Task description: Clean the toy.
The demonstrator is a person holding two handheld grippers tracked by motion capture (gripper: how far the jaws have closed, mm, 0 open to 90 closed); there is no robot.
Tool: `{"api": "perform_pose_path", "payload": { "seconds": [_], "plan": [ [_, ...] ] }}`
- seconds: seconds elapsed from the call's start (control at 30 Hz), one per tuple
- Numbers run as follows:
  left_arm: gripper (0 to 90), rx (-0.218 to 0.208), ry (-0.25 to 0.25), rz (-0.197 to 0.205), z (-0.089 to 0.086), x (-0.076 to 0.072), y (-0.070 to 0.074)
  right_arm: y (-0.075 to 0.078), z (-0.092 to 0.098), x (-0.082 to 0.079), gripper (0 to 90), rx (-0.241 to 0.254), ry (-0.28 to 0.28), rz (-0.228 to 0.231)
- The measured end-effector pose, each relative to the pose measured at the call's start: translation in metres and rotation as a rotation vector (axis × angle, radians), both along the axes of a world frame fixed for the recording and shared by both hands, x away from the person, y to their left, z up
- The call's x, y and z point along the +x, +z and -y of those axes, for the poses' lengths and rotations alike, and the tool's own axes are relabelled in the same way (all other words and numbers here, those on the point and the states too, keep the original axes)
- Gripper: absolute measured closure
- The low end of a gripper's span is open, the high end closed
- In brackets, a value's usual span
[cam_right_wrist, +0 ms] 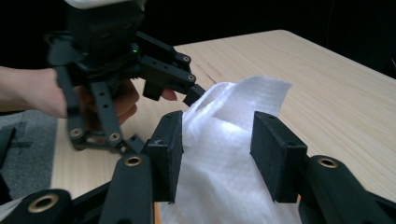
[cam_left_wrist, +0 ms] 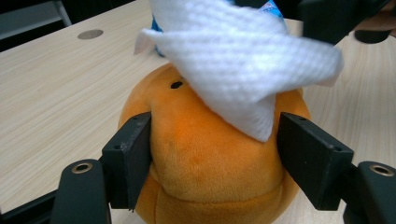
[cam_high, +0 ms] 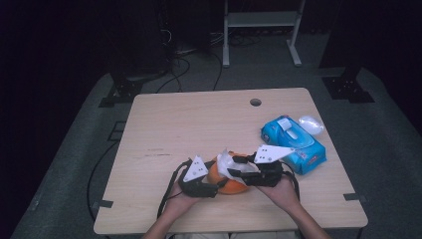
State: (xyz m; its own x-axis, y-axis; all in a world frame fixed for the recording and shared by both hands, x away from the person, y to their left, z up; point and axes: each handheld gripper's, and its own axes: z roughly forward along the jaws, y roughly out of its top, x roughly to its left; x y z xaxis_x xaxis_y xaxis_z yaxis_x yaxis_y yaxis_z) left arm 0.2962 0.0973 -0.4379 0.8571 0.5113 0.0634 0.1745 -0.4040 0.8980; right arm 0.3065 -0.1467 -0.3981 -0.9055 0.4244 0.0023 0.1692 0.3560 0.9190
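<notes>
An orange plush toy (cam_high: 232,186) sits near the table's front edge, and my left gripper (cam_left_wrist: 212,140) is shut on it, one jaw pressed into each side. A white wipe (cam_left_wrist: 238,60) is draped over the top of the plush toy (cam_left_wrist: 205,158). My right gripper (cam_right_wrist: 215,144) is shut on the bunched wipe (cam_right_wrist: 224,121) and holds it against the toy from the right. In the high view the left gripper (cam_high: 211,186) and right gripper (cam_high: 238,168) meet over the toy, with the wipe (cam_high: 225,160) sticking up between them.
A blue pack of wet wipes (cam_high: 293,143) lies to the right of the hands, with a clear plastic piece (cam_high: 311,123) behind it. The wooden table (cam_high: 199,119) has a round hole (cam_high: 255,102) near its far edge. A metal rack stands behind.
</notes>
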Motion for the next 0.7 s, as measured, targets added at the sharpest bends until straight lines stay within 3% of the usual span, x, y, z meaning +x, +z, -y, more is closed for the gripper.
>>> {"api": "perform_pose_path", "payload": {
  "seconds": [0.17,0.23,0.3,0.33,0.47,0.53,0.7],
  "plan": [
    [29.3,0.029,-0.017,0.014,0.002,-0.002,0.000,-0.011,-0.015,0.006,56.0,-0.037,-0.011,-0.002],
    [29.4,0.032,-0.017,0.005,0.001,-0.002,-0.001,-0.014,-0.018,0.004,65.8,-0.054,-0.018,0.008],
    [29.8,0.035,-0.019,-0.002,0.001,-0.001,-0.002,-0.015,-0.020,0.003,82.7,-0.087,-0.026,0.023],
    [30.1,0.036,-0.019,-0.005,0.001,-0.001,-0.002,-0.014,-0.019,0.002,84.7,-0.101,-0.026,0.023],
    [30.7,0.037,-0.014,-0.010,0.002,-0.001,-0.002,-0.012,-0.007,0.003,86.0,-0.106,-0.054,0.010],
    [30.8,0.029,-0.009,-0.022,0.000,0.000,-0.003,-0.012,0.004,0.004,86.1,-0.102,-0.095,0.007],
    [30.8,0.029,-0.006,-0.030,0.000,0.001,-0.002,-0.018,0.024,0.003,86.2,-0.100,-0.146,-0.024]
  ]
}}
